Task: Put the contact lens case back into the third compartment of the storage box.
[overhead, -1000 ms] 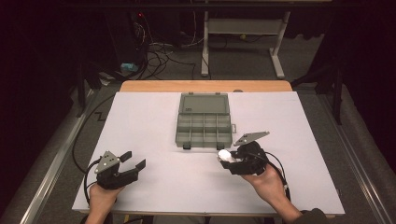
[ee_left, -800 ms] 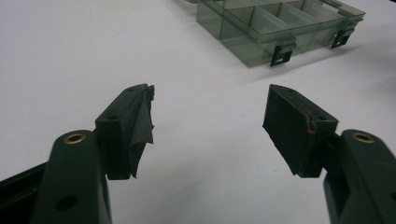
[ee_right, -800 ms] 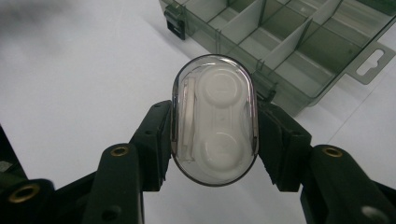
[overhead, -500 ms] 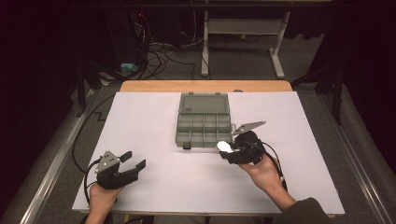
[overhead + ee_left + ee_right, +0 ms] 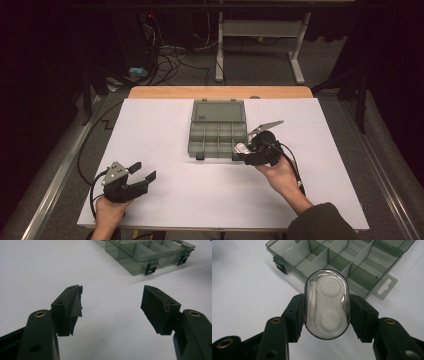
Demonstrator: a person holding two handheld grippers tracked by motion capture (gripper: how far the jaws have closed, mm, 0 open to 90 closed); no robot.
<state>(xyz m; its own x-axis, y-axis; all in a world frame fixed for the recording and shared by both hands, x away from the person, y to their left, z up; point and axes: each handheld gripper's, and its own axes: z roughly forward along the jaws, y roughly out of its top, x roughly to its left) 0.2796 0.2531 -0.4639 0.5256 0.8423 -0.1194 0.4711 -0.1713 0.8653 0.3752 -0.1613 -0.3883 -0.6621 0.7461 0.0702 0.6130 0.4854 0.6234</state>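
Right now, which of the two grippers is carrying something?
The right gripper, beside the organizer box: its jaws clamp a clear oval case. The left gripper is open, holding nothing.

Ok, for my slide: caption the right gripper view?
Right gripper clamps a clear oval contact-lens case before the open smoky-grey plastic compartment box.

The contact lens case [image 5: 326,303] is a small oval capsule with a clear cover; inside it there is a white holder with two round cups, and beside them a thin white piece, maybe tweezers, but the view is not sharp enough. It is clamped between the two jaws of the right hand-held gripper [image 5: 326,315], above the white worktop [image 5: 165,145], just beside the near right corner of the organizer box [image 5: 218,129]. This box is grey, transparent, divided in compartments, and lies open with its lid back.
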